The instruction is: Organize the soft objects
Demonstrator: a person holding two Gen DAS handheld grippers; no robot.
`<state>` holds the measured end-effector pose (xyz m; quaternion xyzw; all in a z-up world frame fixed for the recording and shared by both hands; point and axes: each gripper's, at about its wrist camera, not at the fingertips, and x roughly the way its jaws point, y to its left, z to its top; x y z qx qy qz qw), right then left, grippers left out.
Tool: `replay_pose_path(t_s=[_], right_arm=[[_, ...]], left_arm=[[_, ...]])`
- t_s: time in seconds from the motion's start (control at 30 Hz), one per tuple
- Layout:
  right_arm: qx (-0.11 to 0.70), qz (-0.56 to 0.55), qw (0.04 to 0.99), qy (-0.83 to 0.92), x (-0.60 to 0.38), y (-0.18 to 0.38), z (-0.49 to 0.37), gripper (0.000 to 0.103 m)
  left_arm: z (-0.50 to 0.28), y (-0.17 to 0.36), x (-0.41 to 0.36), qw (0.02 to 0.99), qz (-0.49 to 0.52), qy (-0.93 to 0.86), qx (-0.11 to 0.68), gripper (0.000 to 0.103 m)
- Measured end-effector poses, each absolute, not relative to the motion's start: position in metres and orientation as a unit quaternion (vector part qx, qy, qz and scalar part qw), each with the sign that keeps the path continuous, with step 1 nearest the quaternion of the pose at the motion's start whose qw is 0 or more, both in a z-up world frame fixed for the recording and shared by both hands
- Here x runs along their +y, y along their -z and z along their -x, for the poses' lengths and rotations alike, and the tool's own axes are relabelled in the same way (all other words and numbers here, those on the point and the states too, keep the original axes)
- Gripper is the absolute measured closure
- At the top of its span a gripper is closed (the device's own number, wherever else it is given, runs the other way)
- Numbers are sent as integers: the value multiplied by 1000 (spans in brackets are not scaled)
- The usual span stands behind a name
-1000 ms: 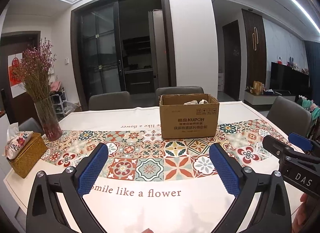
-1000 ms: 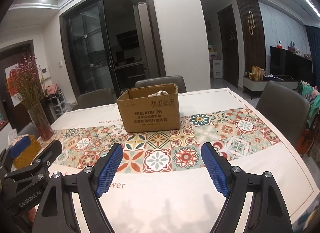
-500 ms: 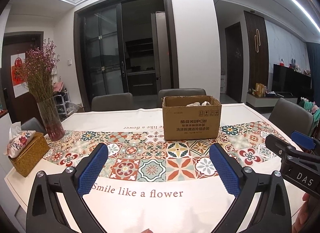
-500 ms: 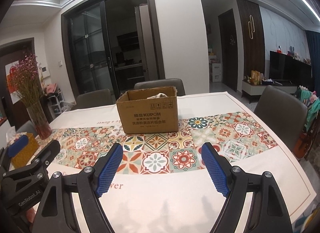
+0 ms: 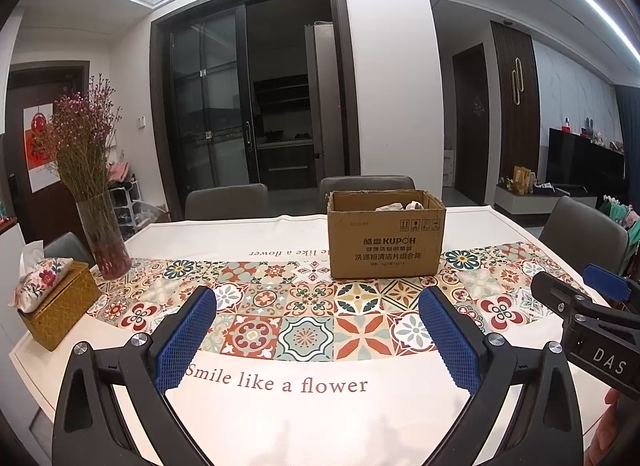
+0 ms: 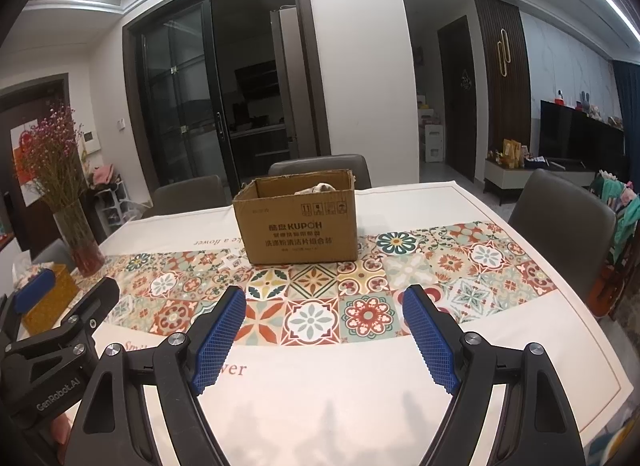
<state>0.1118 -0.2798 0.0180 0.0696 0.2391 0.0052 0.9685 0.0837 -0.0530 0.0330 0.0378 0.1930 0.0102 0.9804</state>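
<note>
Both the left gripper [image 5: 318, 340] and right gripper [image 6: 324, 340] hovered spread apart and empty, well short of the cardboard box [image 5: 386, 236] holding pale soft items [image 5: 398, 206].

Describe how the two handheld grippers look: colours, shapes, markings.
Both are black plastic frames with silver screws. The left gripper has two splayed fingers faced with blue, diamond-textured pads and "GenRobot.AI" on its body. The right gripper matches; its body reads "DAS". No cables or sleeves show.
</note>
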Motion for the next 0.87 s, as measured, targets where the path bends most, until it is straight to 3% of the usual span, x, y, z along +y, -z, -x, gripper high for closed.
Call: replay_pose_path(t_s=[0.87], right_arm=[[246, -71, 967, -7, -280, -14, -112, 22]], left_arm=[[-83, -33, -53, 981, -38, -16, 190, 0]])
